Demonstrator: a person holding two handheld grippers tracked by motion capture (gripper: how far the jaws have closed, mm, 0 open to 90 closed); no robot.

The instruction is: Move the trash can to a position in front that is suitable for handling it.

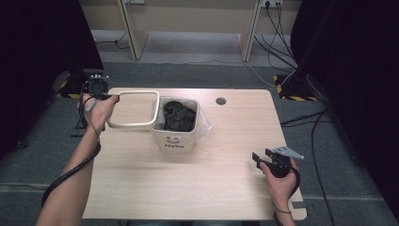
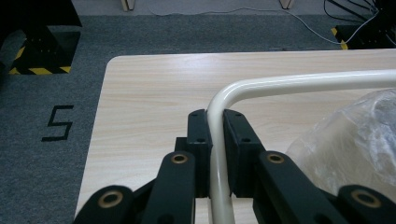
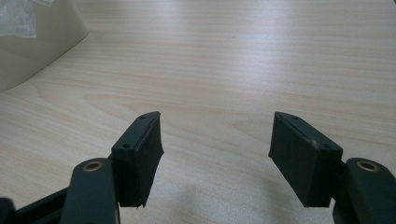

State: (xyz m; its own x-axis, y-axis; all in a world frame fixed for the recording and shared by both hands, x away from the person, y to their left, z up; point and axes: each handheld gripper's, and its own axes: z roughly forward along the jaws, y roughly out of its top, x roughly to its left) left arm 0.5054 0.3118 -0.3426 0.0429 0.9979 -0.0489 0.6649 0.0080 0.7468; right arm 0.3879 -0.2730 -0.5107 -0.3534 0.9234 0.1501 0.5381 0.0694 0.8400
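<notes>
Left gripper (image 2: 215,140) pinches cream rim frame (image 1: 134,109), lifted off bin (image 1: 175,141); bag (image 1: 203,123) of dark trash not yet pulled; right gripper (image 3: 215,154) spread, idle over table (image 1: 207,188)

1. A light wooden table (image 1: 221,188) stands on grey carpet (image 1: 197,75), with a round cable hole (image 1: 220,100) near its far edge.
2. Beyond the far edge, pale wooden furniture legs (image 1: 131,33) rise from a lighter floor.
3. Black cables (image 1: 277,28) trail past the far right corner.
4. Yellow-black hazard stripes (image 1: 291,96) mark dark bases at both far corners.
</notes>
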